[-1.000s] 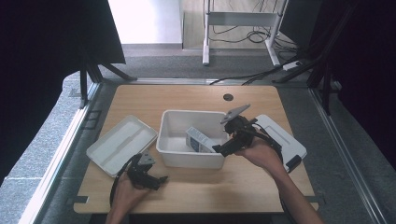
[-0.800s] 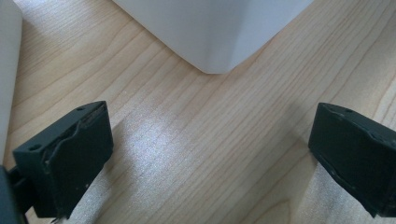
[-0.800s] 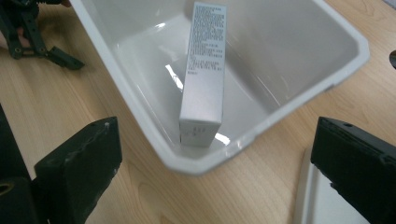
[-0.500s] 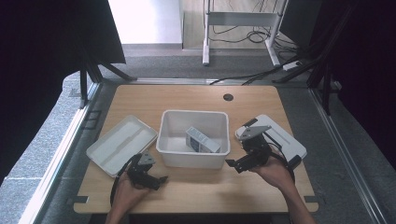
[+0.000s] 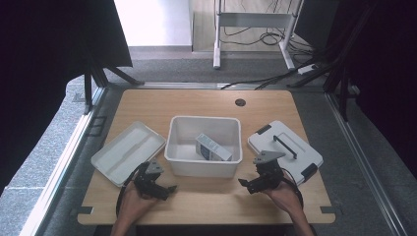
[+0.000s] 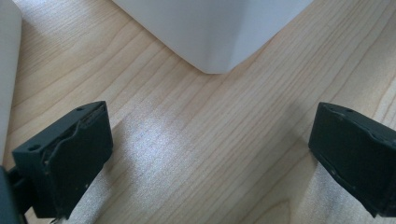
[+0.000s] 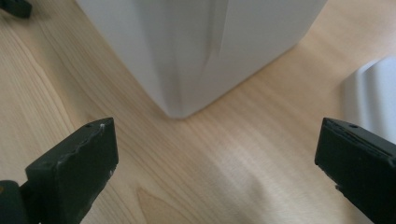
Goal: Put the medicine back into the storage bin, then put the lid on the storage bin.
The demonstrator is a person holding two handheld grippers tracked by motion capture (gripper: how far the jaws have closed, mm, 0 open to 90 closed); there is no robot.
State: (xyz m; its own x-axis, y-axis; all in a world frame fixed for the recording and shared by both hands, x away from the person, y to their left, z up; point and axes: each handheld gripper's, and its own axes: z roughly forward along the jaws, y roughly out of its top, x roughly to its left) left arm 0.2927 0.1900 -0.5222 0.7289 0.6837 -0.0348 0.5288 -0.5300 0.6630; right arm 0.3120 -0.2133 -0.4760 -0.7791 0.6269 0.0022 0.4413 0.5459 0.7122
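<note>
- Jaws of the right gripper (image 5: 251, 184) stand wide apart, nothing between them; they have just finished opening. Blocky matte black pads (image 7: 74, 163), edges slightly chipped, over bare wood.
- Jaws of the left gripper (image 5: 164, 191) likewise spread wide and empty; one pad (image 6: 70, 154) shows a rough, worn rim.
- Both grippers low over the near edge of the table (image 5: 206, 206), one at each near corner of the bin, neither touching it.
- White plastic bin (image 5: 183, 164): rectangular, smooth, matte walls, rounded corners, slight taper. Sits mid-table.
- Small box (image 5: 212, 147): pale card, printed faces, lies tilted inside the bin toward its right side.
- Flat white tray (image 5: 128, 152): shallow, raised rim, shallow ridges in the floor, set askew left of the bin, just beside it.
- White lid (image 5: 285, 150): flat, rounded corners, dark bar handle on top, dark clips at two ends; lies right of the bin, apart from it.
- Table: light wood, fine straight grain, soft sheen; round dark cable hole (image 5: 240, 102) near far edge.
</note>
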